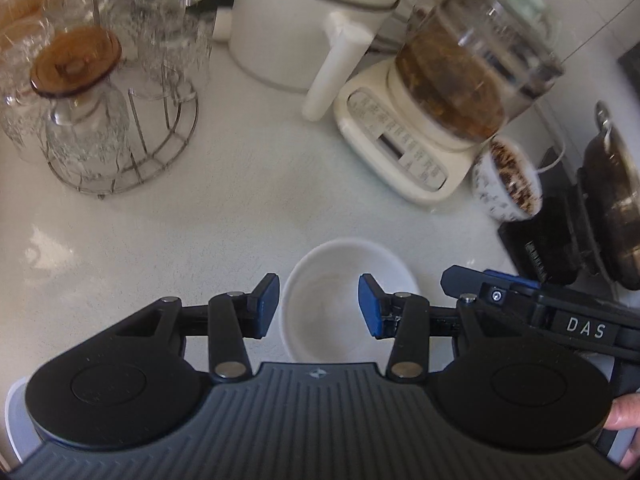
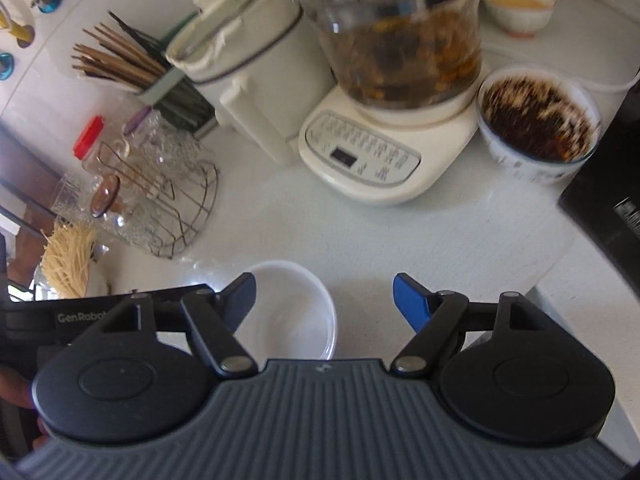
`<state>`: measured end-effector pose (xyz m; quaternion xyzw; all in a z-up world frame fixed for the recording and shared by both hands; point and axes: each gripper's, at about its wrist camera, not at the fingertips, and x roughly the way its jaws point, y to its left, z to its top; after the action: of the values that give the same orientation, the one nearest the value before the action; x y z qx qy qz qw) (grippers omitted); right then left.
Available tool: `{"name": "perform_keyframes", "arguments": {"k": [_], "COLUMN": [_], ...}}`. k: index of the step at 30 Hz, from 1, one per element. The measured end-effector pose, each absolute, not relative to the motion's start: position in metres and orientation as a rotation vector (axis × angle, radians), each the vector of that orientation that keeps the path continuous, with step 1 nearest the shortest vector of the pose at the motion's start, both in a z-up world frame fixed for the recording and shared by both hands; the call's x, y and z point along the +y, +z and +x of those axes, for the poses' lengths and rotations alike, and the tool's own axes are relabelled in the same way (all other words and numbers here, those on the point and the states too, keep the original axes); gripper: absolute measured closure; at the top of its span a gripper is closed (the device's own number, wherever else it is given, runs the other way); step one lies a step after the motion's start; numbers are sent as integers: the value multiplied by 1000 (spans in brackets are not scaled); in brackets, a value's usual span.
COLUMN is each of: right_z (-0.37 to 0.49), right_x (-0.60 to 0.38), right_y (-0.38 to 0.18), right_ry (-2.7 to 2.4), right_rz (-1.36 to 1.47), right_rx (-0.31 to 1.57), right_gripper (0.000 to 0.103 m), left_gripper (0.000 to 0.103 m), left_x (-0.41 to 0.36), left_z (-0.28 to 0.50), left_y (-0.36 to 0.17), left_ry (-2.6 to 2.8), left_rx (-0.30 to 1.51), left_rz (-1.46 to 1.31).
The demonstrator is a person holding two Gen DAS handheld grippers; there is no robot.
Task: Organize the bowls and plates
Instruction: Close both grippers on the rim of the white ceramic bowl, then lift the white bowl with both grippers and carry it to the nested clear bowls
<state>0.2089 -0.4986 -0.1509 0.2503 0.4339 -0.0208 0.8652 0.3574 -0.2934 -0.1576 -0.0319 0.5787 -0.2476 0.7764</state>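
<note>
An empty white bowl [image 1: 344, 300] sits upright on the white counter, just in front of my left gripper [image 1: 318, 306]. The left gripper is open and holds nothing, its blue pads spread over the bowl's near half. The same bowl shows in the right wrist view [image 2: 292, 312], under the left finger of my right gripper [image 2: 324, 304]. The right gripper is open and empty. Its body shows at the right of the left wrist view [image 1: 532, 304]. A patterned bowl [image 1: 506, 182] full of dark food stands beside the kettle base; it also shows in the right wrist view [image 2: 536, 124].
A glass kettle on a cream base [image 1: 420, 148] and a white cooker [image 1: 304, 20] stand at the back. A wire rack of glasses [image 1: 104, 112] stands at the left. A black stove with a pot [image 1: 600, 200] is at the right. Chopsticks [image 2: 120, 64] and a small bowl [image 2: 518, 4] lie farther back.
</note>
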Motion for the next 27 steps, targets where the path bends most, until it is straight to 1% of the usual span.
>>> {"name": "perform_keyframes", "arguments": {"k": [6, 9, 10, 11, 13, 14, 15, 16, 19, 21, 22, 25, 27], "right_z": [227, 235, 237, 238, 240, 240, 241, 241, 241, 239, 237, 235, 234], "right_x": [-495, -495, -495, -494, -494, -495, -495, -494, -493, -494, -494, -495, -497], "right_y": [-174, -186, -189, -191, -194, -196, -197, -199, -202, -203, -203, -202, -202], "right_ry": [14, 45, 42, 43, 49, 59, 64, 61, 68, 80, 84, 69, 69], "right_rz": [497, 510, 509, 507, 508, 514, 517, 517, 517, 527, 539, 537, 542], "right_rx": [992, 1031, 1045, 1051, 1063, 1066, 1073, 1081, 1090, 1085, 1077, 1066, 1064], "right_gripper": [27, 38, 47, 52, 56, 62, 66, 69, 76, 78, 84, 85, 86], "left_gripper": [54, 55, 55, 55, 56, 57, 65, 69, 77, 82, 85, 91, 93], "left_x": [-293, -292, -293, -293, -293, -293, -295, -296, -298, -299, -299, -298, -298], "left_z": [363, 364, 364, 364, 363, 363, 363, 363, 360, 358, 358, 355, 354], "left_y": [-178, -184, -185, -186, -188, -189, -190, -191, -191, -188, -188, -187, -186], "left_ry": [-500, -488, -483, -478, -472, -474, -482, -486, -462, -461, -460, -450, -449], "left_rx": [1309, 1329, 1334, 1339, 1346, 1349, 1354, 1359, 1344, 1327, 1320, 1314, 1310], "left_rz": [-87, -95, -95, -96, -106, -110, -109, -106, -89, -79, -78, -80, -92]}}
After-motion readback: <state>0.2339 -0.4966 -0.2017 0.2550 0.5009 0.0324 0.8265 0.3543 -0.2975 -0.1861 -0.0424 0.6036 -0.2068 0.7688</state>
